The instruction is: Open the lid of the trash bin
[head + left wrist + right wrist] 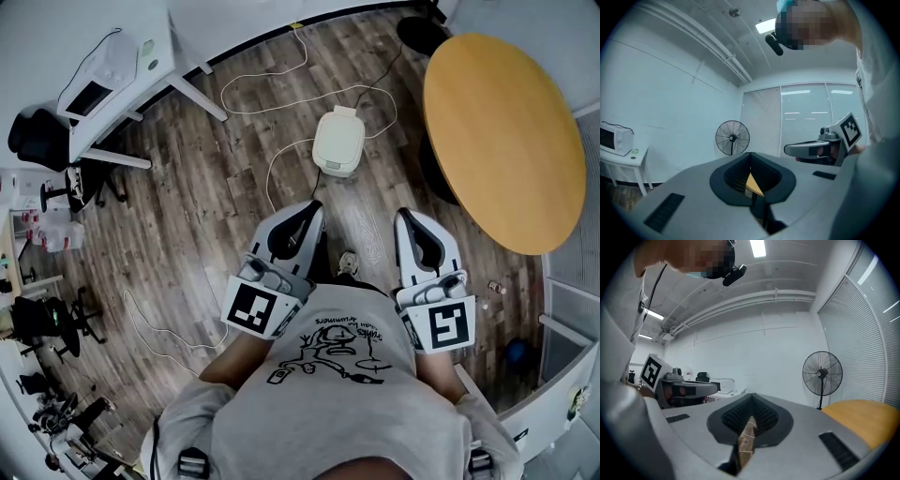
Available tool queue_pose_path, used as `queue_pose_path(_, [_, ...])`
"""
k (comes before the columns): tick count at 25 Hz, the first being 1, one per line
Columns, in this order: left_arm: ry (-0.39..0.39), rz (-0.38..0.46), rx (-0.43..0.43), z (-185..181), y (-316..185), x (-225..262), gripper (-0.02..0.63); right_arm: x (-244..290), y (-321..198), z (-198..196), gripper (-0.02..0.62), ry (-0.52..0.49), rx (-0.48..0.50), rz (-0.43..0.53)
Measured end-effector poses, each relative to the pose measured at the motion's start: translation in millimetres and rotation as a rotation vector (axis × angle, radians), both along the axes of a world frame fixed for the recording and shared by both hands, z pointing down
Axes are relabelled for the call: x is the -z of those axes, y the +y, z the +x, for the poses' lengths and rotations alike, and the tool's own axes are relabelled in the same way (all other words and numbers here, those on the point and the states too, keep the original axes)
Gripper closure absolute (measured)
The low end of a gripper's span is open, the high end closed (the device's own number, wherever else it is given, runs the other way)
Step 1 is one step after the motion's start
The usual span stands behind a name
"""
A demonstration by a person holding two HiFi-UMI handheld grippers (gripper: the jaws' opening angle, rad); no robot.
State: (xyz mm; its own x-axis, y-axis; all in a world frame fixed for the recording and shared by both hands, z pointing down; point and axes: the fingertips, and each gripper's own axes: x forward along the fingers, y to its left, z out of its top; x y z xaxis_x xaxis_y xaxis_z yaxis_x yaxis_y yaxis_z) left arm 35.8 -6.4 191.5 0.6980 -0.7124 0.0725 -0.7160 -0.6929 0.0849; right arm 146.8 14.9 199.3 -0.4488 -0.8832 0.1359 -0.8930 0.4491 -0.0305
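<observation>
Ahead, closed trash bin (pixel 338 141), cable (pixel 270 183) looping beside it, round table (pixel 502 141) right.

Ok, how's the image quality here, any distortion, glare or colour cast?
Head view: strong fisheye, floor boards curve around the trash bin, light even and sharp. Left gripper view: bluish cast, black corners, bright ceiling light. Right gripper view: same black corners, ceiling lamp blown out, fan crisp.

Counts: 2 units, left hand-held gripper (pixel 312 208) and right hand-held gripper (pixel 405 214). 1 trash bin (pixel 338 141). 1 round wooden surface (pixel 502 131). 1 white desk (pixel 141 94). 1 fan (pixel 732 138). 1 microwave (pixel 614 138).
</observation>
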Motion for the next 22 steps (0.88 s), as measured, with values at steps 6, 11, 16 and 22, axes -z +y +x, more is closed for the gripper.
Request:
queue_pose_path(6, [0.015, -0.004, -0.001, -14.4, -47.1, -2.9, 0.591, 0.4, -46.9, -16.1, 0.591, 0.014, 0.004, -0.005])
queue_pose_path(11, [0.028, 0.010, 0.022, -44.7, -93.9, 4.7, 0.591, 7.4, -94.8, -45.2, 0.591, 0.026, 0.024, 0.004])
queue_pose_path(16, [0.034, 0.009, 0.037, -82.3, -133.1, 7.0, 0.591, 13.5, -135.1, -80.8, 0.591, 0.033, 0.037, 0.007])
queue_pose_path(22, [0.035, 0.020, 0.010, -105.0, -170.2, 11.5, 0.591, 17.2, -168.5, -100.4, 0.591, 0.042, 0.008, 0.012])
